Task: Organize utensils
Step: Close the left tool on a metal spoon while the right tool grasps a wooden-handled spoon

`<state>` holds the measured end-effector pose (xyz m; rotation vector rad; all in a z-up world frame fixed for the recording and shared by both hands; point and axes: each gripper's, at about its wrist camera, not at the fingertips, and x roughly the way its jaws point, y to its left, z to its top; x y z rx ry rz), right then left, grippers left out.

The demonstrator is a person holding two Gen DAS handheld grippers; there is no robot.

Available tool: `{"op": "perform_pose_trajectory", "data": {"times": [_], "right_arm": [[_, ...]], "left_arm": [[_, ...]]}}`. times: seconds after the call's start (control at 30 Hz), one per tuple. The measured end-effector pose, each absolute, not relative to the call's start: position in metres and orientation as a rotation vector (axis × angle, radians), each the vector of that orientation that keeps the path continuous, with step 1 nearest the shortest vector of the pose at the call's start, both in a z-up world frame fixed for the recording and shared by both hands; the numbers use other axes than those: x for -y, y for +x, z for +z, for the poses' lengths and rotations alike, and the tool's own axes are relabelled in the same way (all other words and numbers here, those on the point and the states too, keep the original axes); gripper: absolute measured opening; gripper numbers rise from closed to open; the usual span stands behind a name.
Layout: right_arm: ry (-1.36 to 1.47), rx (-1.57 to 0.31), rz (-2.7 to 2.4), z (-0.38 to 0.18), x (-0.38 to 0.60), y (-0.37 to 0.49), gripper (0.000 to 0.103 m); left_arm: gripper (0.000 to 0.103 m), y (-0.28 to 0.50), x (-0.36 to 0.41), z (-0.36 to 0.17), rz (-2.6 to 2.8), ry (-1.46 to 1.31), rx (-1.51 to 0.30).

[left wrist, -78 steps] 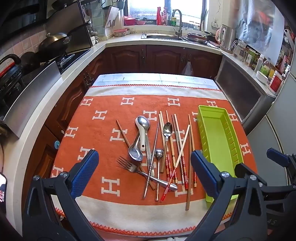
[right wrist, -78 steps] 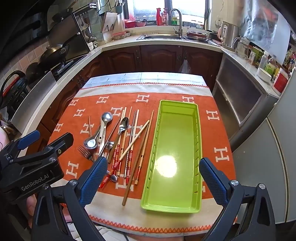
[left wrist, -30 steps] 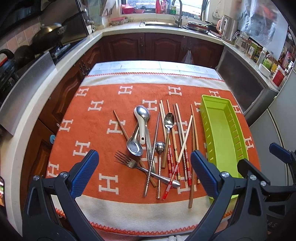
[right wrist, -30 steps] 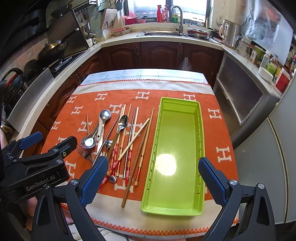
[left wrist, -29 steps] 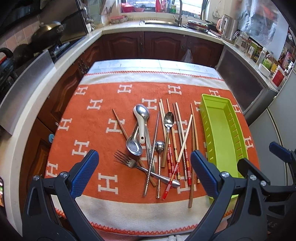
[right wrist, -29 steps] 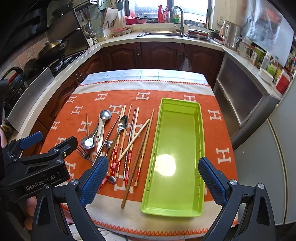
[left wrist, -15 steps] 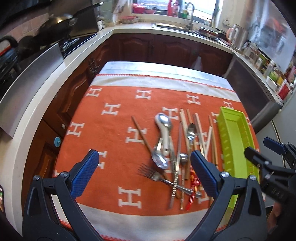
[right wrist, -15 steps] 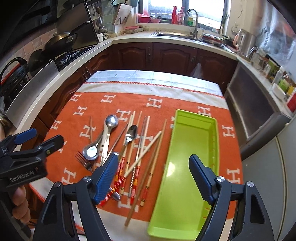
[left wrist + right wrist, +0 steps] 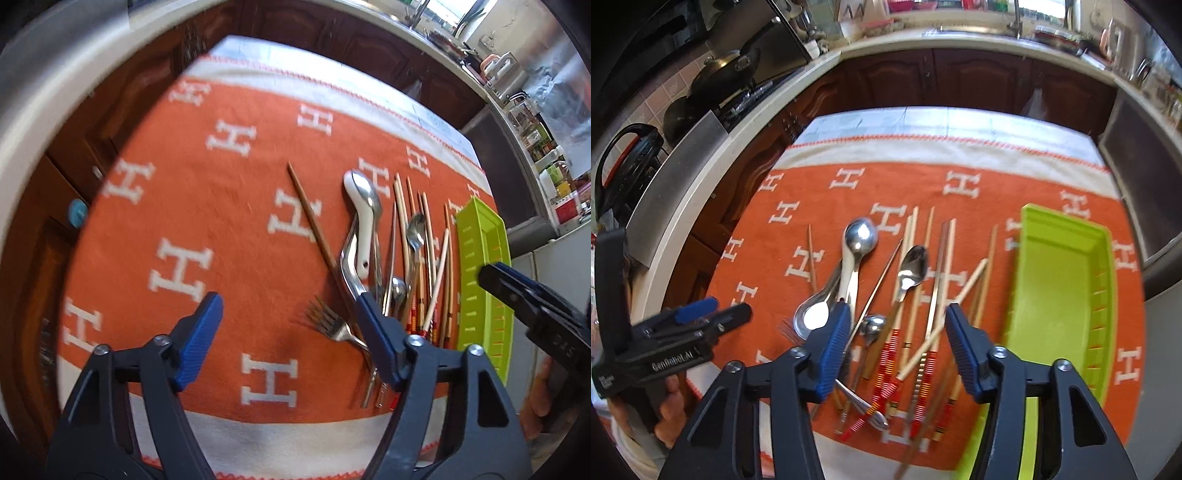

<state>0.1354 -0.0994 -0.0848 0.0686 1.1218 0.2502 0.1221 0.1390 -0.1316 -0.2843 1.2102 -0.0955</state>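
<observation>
Through the left wrist camera I see my left gripper [image 9: 288, 325] with its jaws spread and nothing between them, above the orange cloth [image 9: 221, 206]. The fork [image 9: 330, 325], the spoons [image 9: 364, 206] and the chopsticks [image 9: 424, 258] lie piled toward the cloth's right edge, just beside the green tray [image 9: 484, 266].

Through the right wrist camera, my right gripper [image 9: 895, 343] gapes, unloaded, above the red-banded chopstick ends [image 9: 886, 369]. The tray [image 9: 1067, 295] sits at the cloth's right edge.
</observation>
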Motion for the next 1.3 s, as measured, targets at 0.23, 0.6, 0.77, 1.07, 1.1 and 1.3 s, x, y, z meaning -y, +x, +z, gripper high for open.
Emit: {"op": "perform_pose_trajectory", "data": {"times": [0.23,0.6,0.77,1.07,1.1,1.3], "right_arm": [[0.210,-1.246,0.274,-0.145,0.097,0.174,0.033],[0.250,-1.360,0.247,-0.206,0.082,0.210,0.011],[0.278,-1.346,0.253,-0.208,0.083,0.208,0.009],[0.364,-1.334,0.282,-0.194,0.107,0.184,0.007],[0.372,-1.332,0.285,-0.192,0.113,0.179,0.007],[0.410,-1.318,0.302,-0.187,0.130,0.167,0.007]], "left_arm": [[0.058,0.137,-0.128,-0.147,-0.161,-0.348,-1.249],[0.041,0.175,-0.095,-0.146,-0.224,-0.253,-1.246],[0.032,0.184,-0.085,-0.151,-0.263,-0.159,-1.224],[0.019,0.197,-0.070,-0.175,-0.358,-0.027,-1.220],[0.019,0.195,-0.069,-0.176,-0.366,-0.020,-1.218],[0.018,0.196,-0.055,-0.186,-0.378,0.056,-1.227]]}}
